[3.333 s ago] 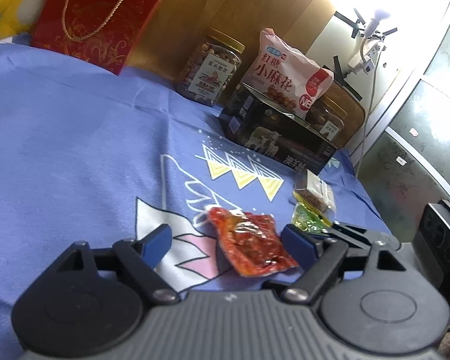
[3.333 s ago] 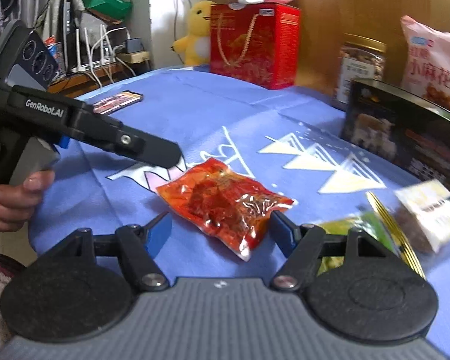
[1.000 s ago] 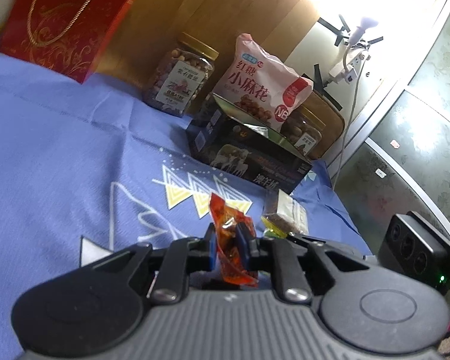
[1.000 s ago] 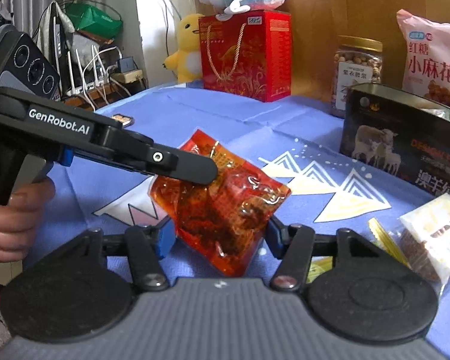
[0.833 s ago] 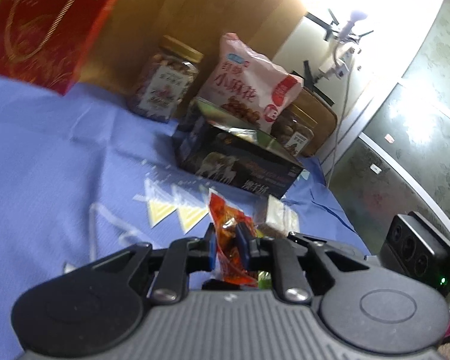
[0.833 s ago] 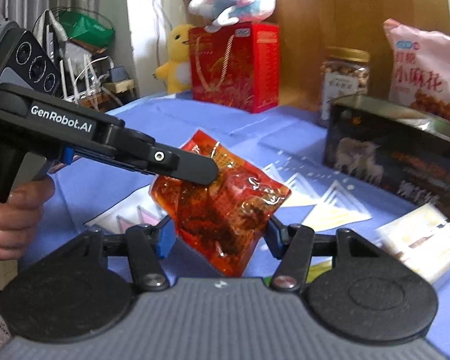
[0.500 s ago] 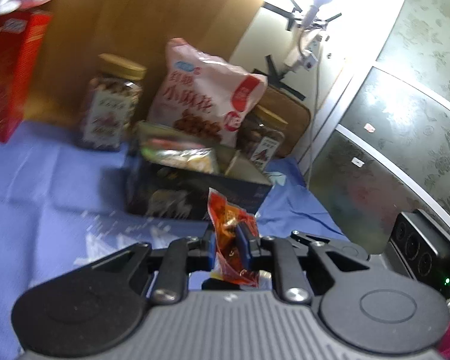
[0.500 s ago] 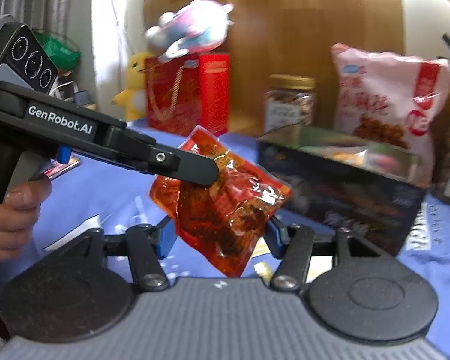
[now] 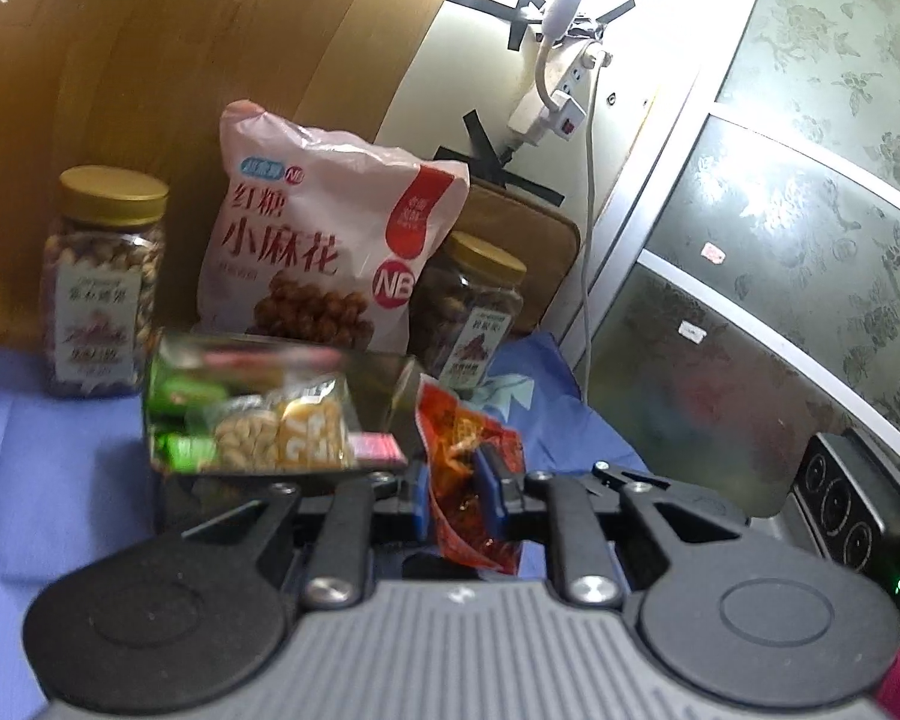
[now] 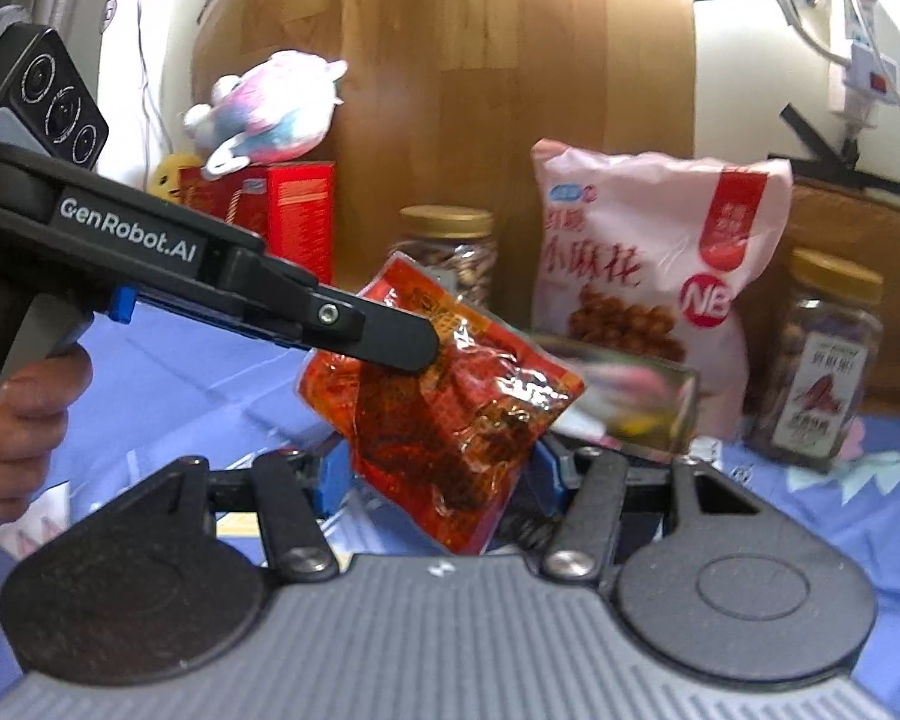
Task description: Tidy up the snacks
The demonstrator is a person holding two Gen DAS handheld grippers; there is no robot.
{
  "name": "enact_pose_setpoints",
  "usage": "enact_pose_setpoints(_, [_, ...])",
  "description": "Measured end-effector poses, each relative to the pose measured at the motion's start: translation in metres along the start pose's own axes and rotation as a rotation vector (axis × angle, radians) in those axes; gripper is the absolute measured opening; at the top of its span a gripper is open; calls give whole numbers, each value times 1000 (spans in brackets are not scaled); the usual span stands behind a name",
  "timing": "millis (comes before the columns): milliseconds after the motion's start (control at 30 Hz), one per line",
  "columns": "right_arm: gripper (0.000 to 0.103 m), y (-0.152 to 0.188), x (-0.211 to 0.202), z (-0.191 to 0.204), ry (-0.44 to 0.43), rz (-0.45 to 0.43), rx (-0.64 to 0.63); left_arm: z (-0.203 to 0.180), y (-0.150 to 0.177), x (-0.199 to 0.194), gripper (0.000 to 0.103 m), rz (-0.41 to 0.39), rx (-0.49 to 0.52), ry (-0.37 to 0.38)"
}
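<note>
My left gripper (image 9: 455, 493) is shut on a red snack packet (image 9: 463, 468) and holds it in the air just right of the open dark snack box (image 9: 168, 483). The box holds several wrapped snacks (image 9: 270, 432). In the right wrist view the left gripper's finger (image 10: 384, 333) pinches the same packet (image 10: 450, 414), which hangs in front of my right gripper (image 10: 441, 474). The right gripper is open and empty, its blue pads either side of the packet without touching it. The box rim (image 10: 642, 390) shows behind the packet.
Behind the box stand a pink snack bag (image 9: 330, 240) and two gold-lidded jars (image 9: 105, 276) (image 9: 477, 312) against a wooden board. A red gift box (image 10: 288, 210) with a plush toy (image 10: 270, 108) sits at far left. A blue cloth (image 9: 48, 468) covers the table.
The left gripper has carried the red packet up off the cloth and toward the open box, which is now closer with its contents visible. The right gripper followed, still open.
</note>
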State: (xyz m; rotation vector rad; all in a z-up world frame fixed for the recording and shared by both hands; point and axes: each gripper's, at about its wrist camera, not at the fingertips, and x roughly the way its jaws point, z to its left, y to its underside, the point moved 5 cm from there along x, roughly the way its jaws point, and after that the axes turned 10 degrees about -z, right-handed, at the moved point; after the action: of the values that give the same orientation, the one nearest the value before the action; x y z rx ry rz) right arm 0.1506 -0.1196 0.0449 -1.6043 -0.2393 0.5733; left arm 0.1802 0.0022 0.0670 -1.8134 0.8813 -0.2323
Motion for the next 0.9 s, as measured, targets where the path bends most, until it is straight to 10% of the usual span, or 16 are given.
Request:
enact_pose_setpoints(467, [63,-8,62,-32,101,-5,-114,31,-28,59,27,-14,27,-104])
enact_pose_setpoints(567, [67,1,67,-42,169,17,-138,30,-21,78,42,4,62,-141])
enact_pose_setpoints(900, [78,6,40,-65,223,-17,5,33,-6,76,48,45,80,-202])
